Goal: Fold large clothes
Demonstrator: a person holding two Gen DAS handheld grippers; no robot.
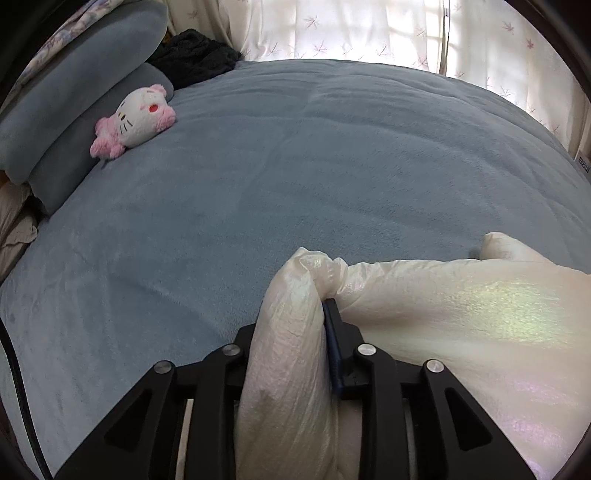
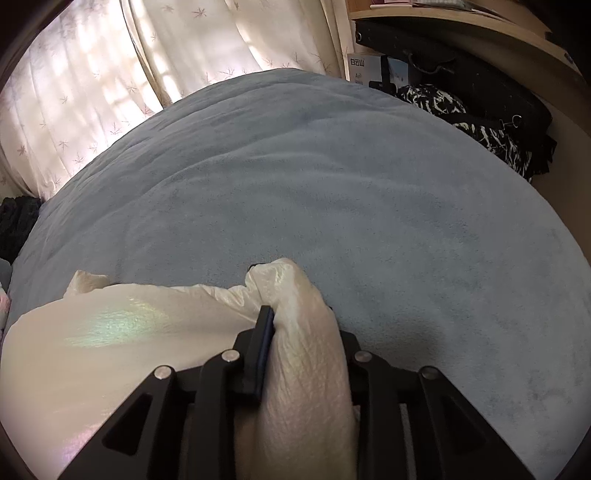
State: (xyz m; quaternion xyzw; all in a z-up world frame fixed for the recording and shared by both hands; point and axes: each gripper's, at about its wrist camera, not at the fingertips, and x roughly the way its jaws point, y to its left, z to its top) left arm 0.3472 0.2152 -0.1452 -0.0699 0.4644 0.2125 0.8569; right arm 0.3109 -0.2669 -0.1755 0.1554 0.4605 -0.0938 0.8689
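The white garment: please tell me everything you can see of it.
The white garment is thin, crinkled fabric with a pearly, rainbow sheen. It lies bunched on the blue blanket, stretched between both tongs: the left tongs pinch one gathered end, the right tongs the other. Its overall shape cannot be told.

Soft backlight through curtains (image 1: 369, 29); fisheye-warped edges

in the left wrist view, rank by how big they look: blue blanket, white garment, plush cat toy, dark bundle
1. blue blanket
2. white garment, enlarged by nearness
3. and 4. dark bundle and plush cat toy: look alike
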